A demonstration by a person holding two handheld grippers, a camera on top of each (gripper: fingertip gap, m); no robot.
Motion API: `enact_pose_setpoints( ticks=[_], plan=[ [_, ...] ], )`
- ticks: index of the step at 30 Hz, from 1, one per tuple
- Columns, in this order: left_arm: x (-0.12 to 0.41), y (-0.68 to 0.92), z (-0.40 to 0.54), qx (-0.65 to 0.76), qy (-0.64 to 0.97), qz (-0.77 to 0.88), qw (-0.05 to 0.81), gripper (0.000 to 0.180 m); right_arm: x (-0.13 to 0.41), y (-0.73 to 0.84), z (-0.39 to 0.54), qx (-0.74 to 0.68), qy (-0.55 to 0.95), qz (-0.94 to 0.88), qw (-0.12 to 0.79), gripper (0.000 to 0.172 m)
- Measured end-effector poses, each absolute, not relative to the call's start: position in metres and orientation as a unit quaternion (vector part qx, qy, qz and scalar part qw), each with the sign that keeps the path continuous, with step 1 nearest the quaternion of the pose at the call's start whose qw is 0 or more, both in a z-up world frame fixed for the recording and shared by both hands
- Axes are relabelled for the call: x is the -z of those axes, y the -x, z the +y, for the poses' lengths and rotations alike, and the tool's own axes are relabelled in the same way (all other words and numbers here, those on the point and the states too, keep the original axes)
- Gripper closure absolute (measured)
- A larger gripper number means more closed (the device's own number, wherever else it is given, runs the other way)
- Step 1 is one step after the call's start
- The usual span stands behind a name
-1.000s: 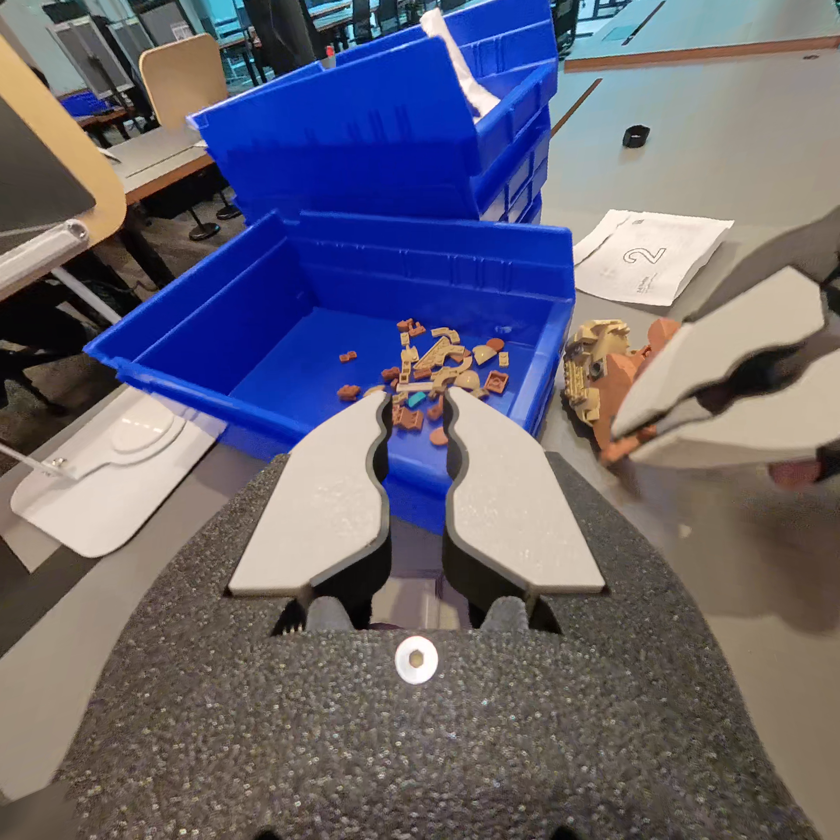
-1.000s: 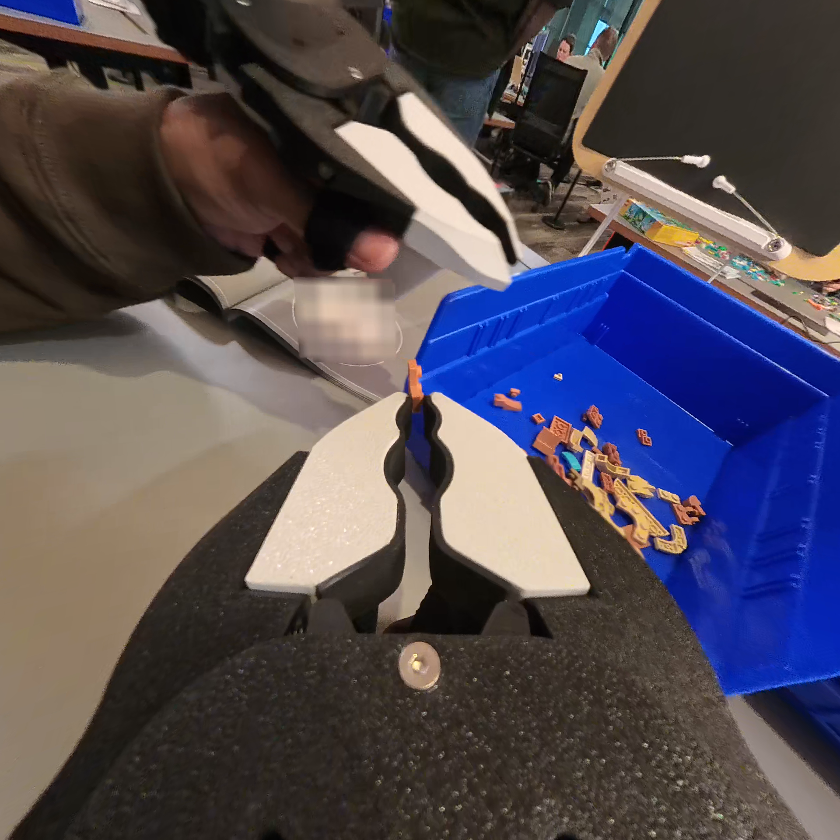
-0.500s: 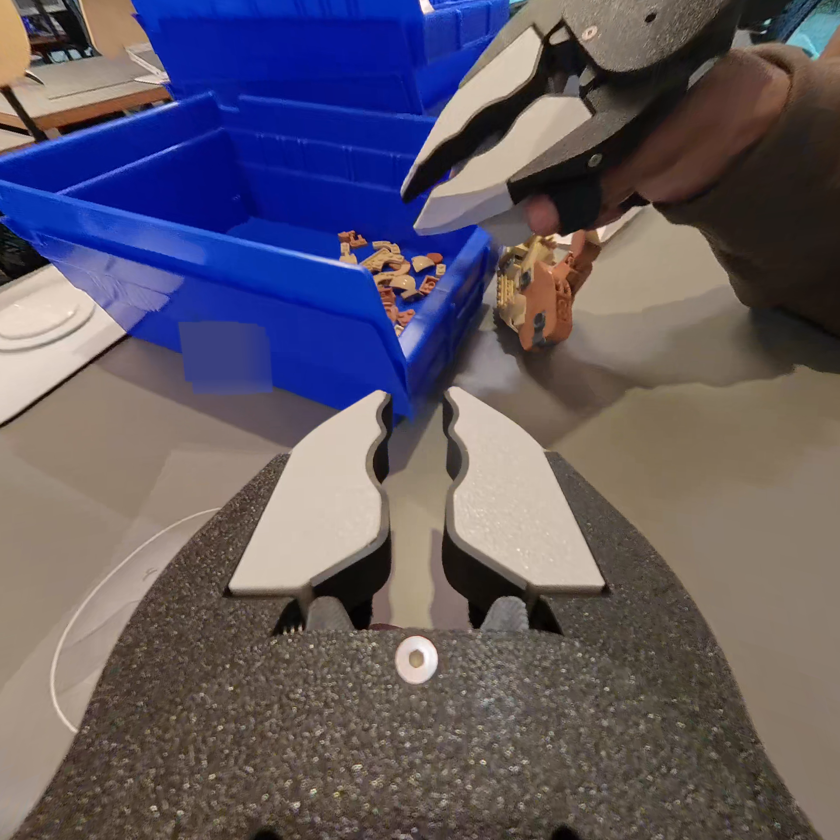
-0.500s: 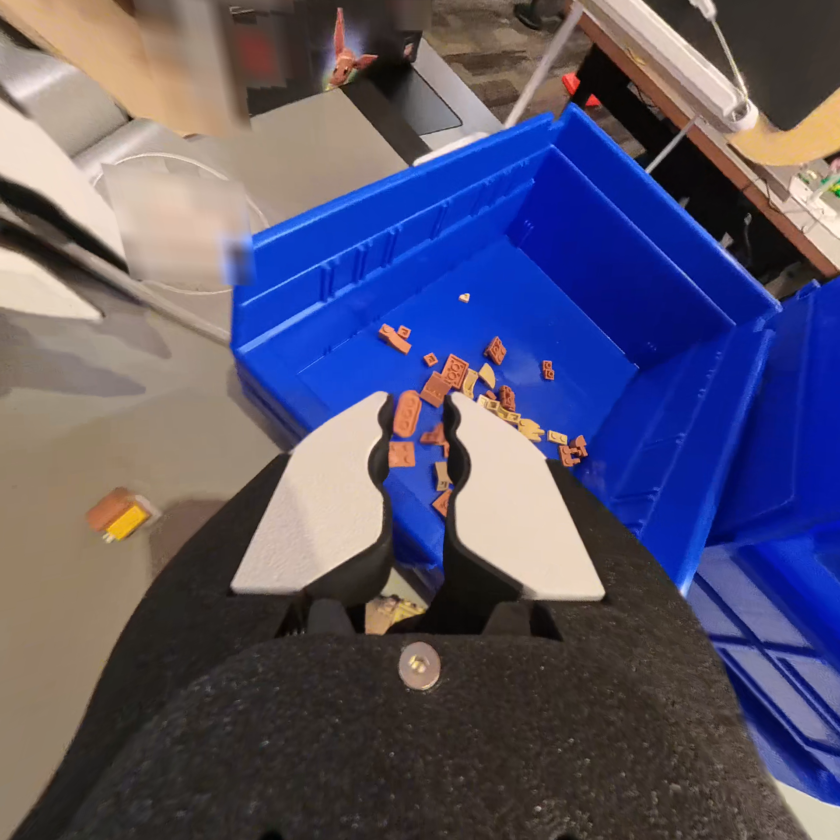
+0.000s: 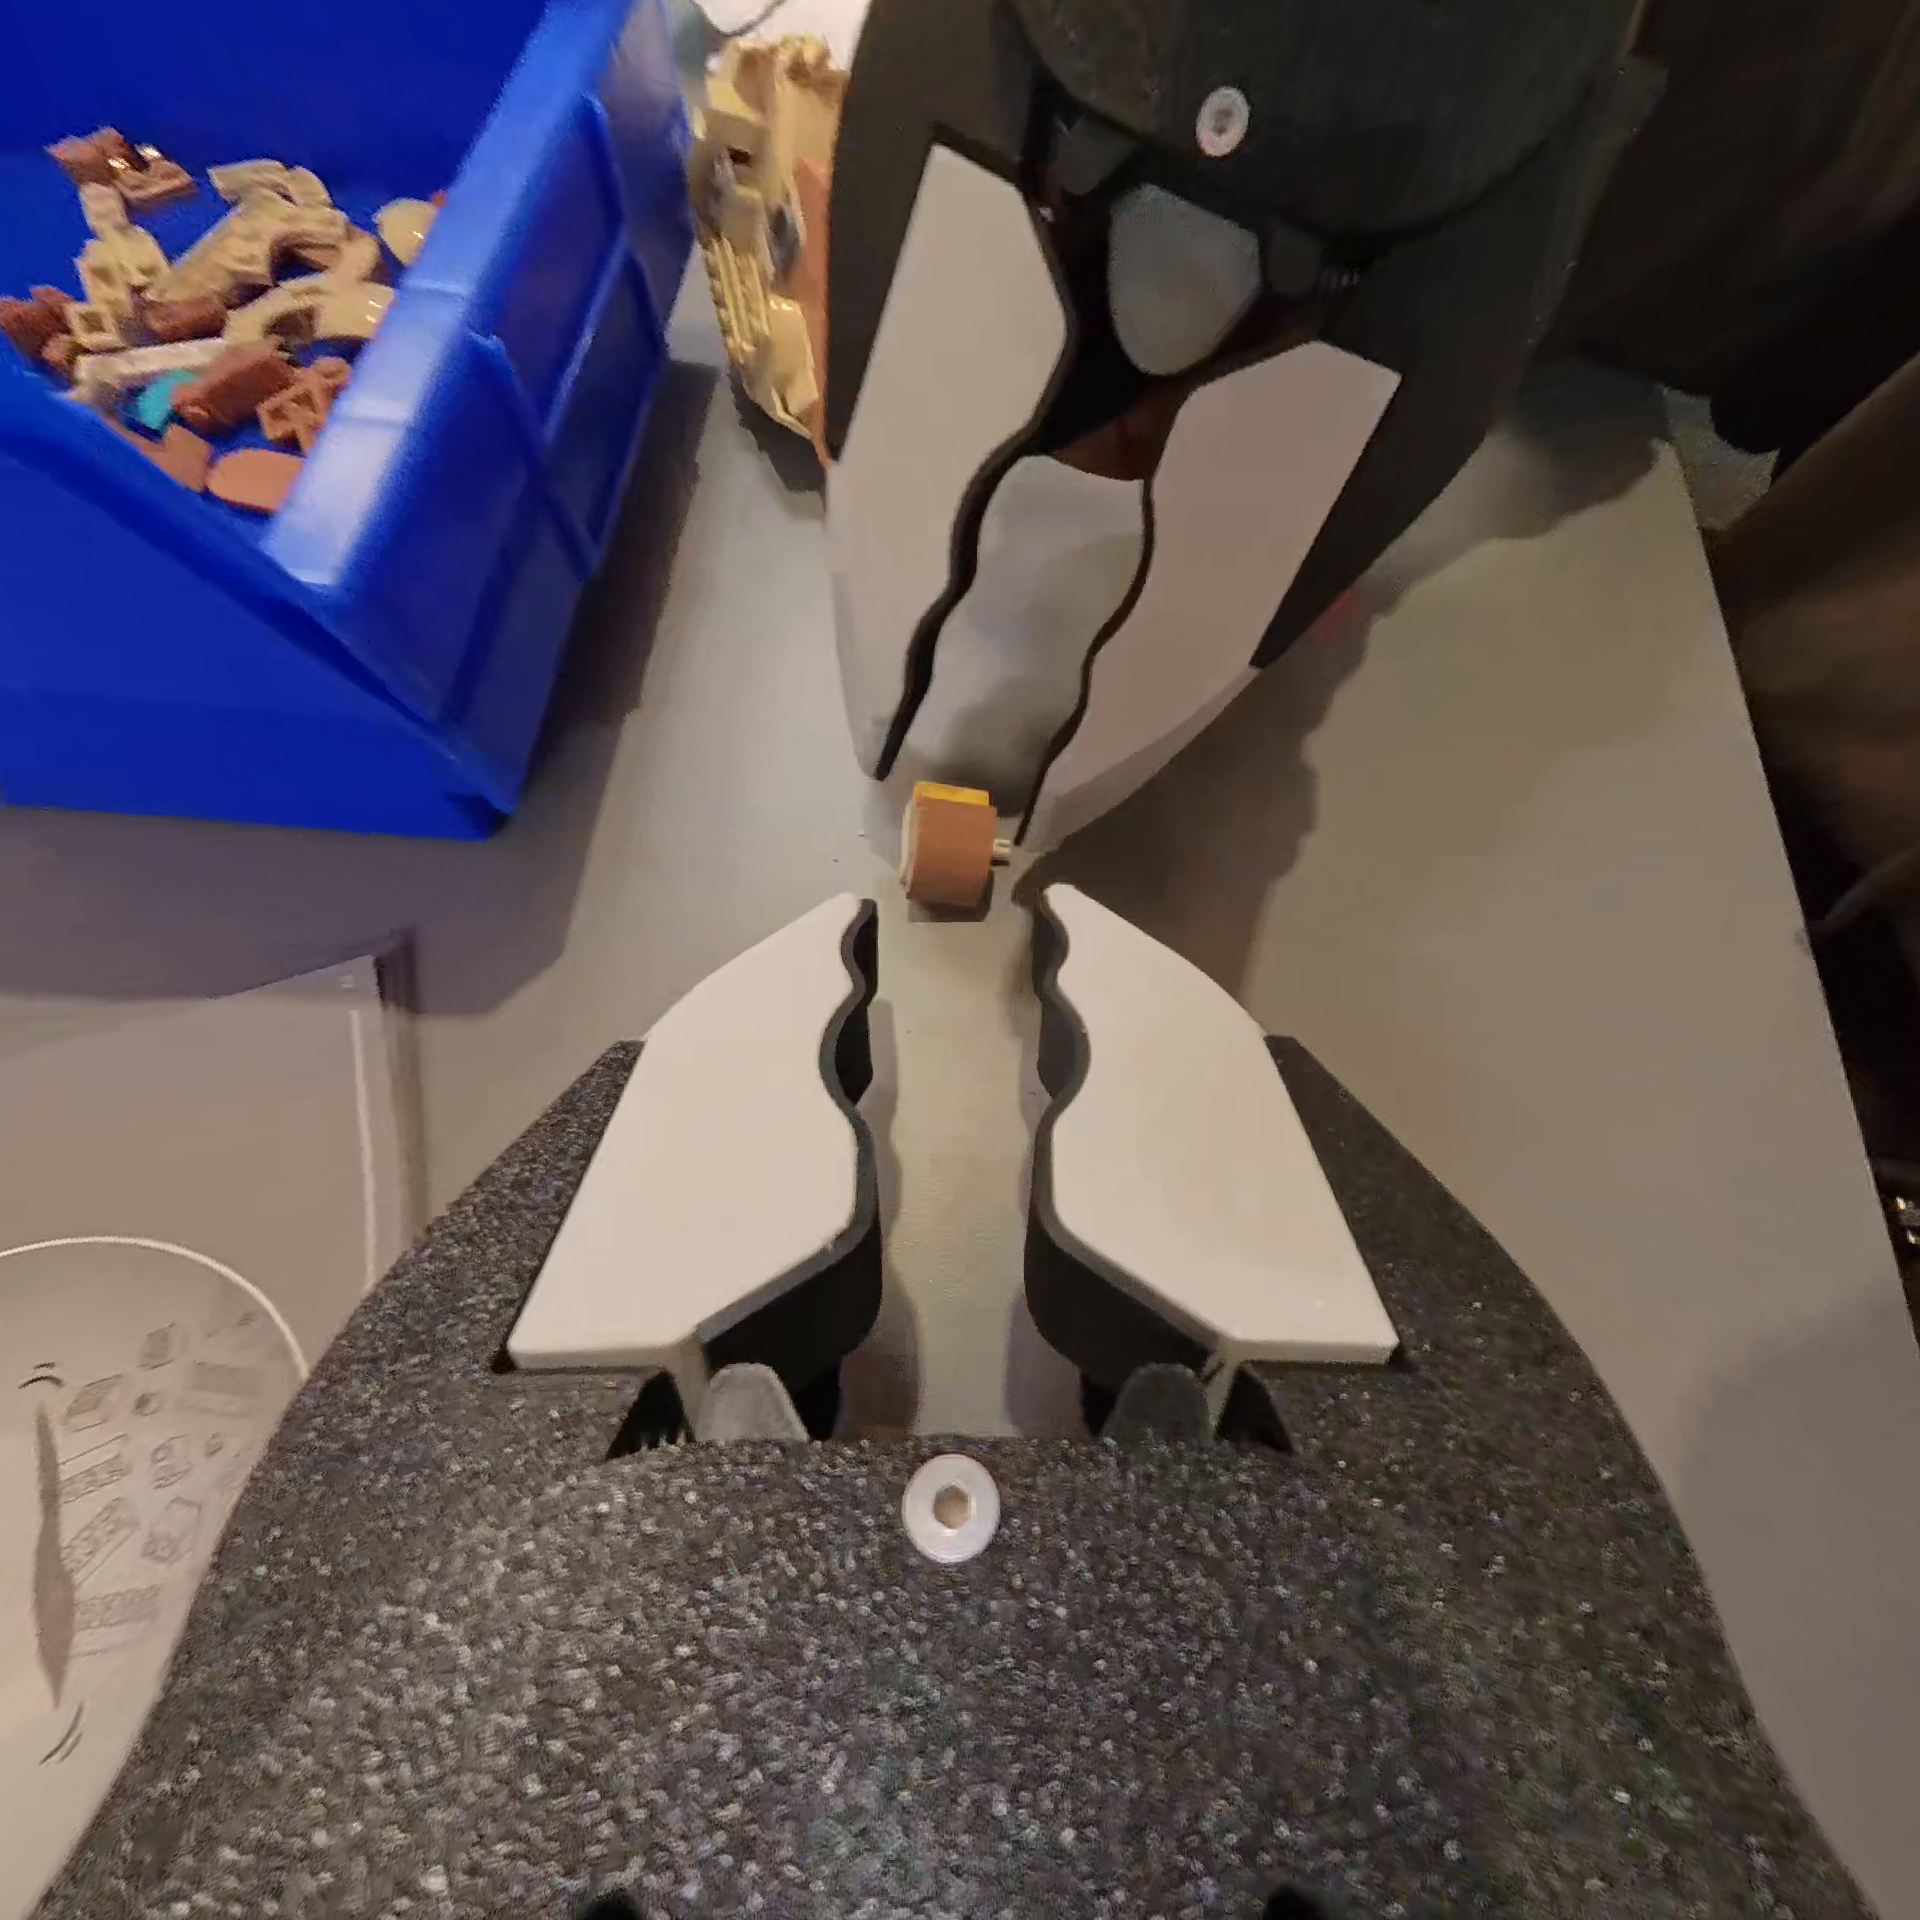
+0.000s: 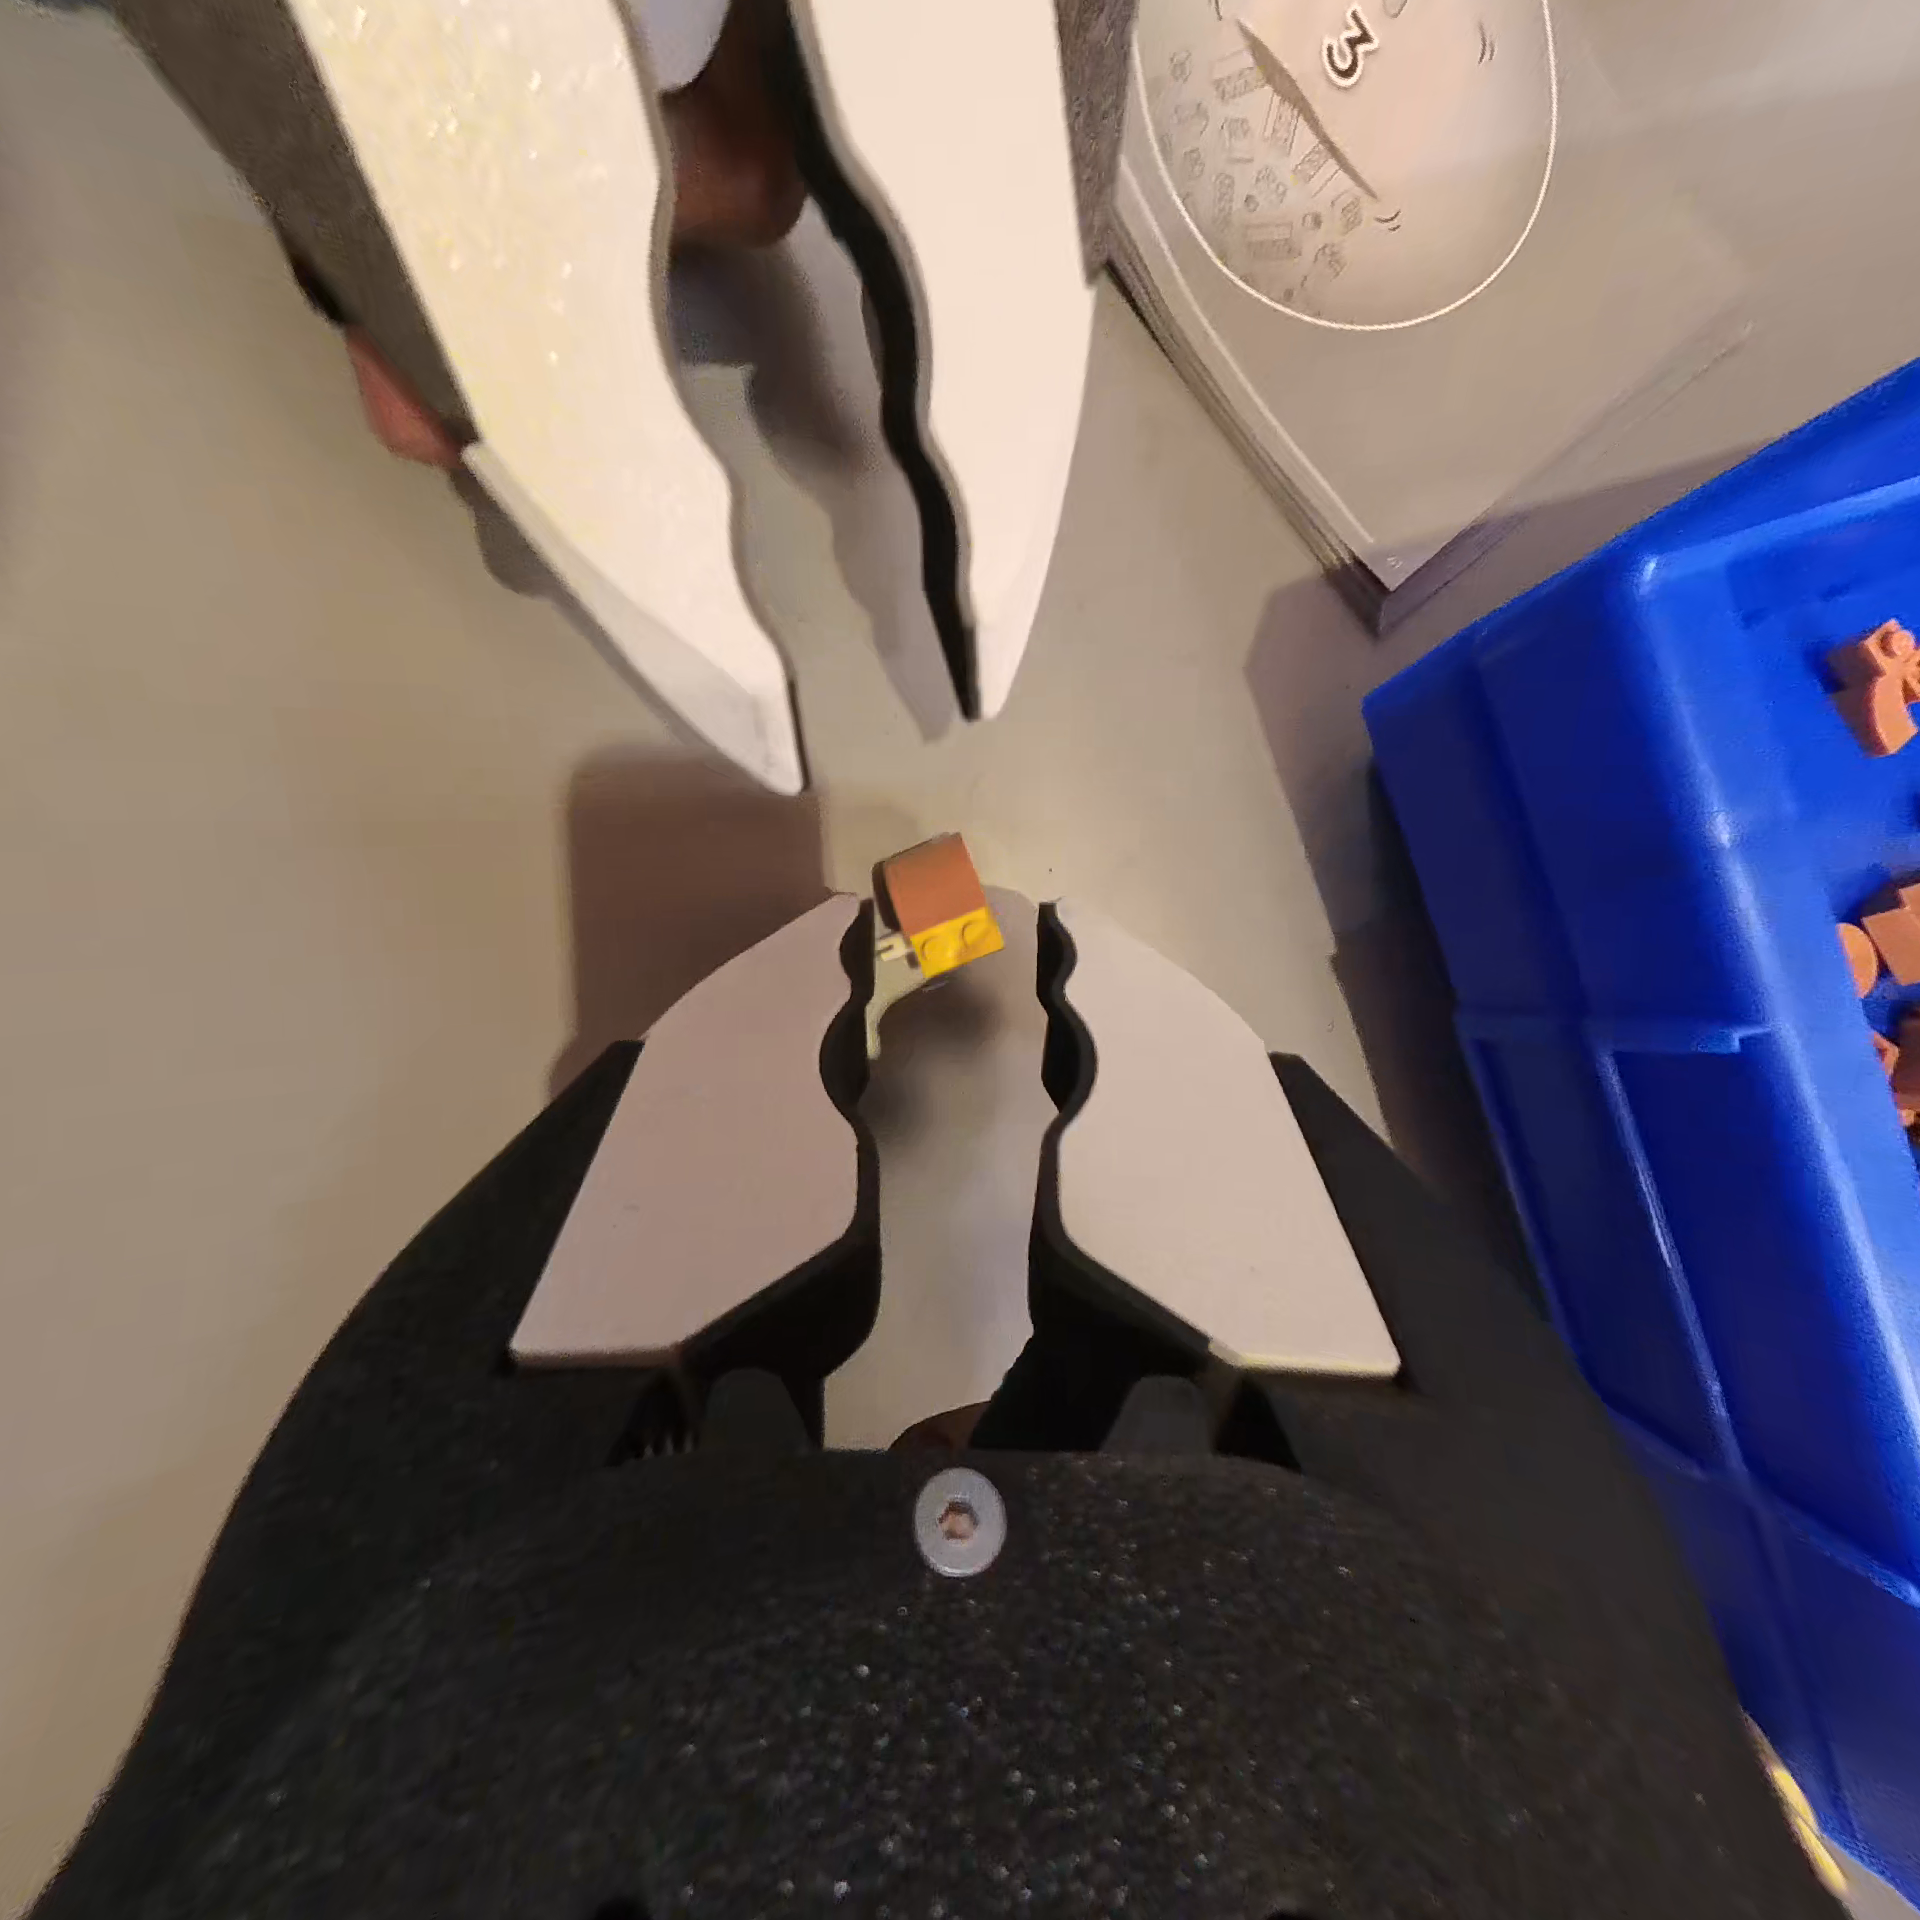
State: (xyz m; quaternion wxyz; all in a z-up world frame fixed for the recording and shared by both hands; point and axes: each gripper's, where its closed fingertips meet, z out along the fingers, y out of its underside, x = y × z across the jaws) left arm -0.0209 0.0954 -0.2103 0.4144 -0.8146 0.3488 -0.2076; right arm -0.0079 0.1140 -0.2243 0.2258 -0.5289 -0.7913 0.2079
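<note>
We see 1 brown-yellow brick piece (image 5: 943, 854) on desk (image 5: 1403, 935), 2 tools facing across it, left tool (image 5: 951, 914) & right tool (image 6: 948, 920) both part-open, nothing gripped, 1 blue bin (image 5: 499, 436) beside piece.

grey table (image 5: 1455, 935), blue bin (image 5: 312, 623), small brown-and-yellow brick piece (image 5: 943, 860), printed booklet (image 6: 1403, 312)

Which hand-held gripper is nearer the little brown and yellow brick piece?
Right: the piece sits at its open fingertips. Left stops just short, also open.
</note>
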Motion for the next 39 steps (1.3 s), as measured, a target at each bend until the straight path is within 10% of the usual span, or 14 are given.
enact_pose_setpoints(
  ticks=[18,39],
  plan=[
    [0.173,0.047,0.124,0.331,0.792,0.128,0.496,0.151,0.15,0.053,0.146,-0.554,0.653,-0.442,0.268,0.155],
    [0.16,0.054,0.127,0.219,0.764,0.173,0.582,0.173,0.156,0.059,0.132,-0.588,0.636,-0.415,0.279,0.155]
  ],
)
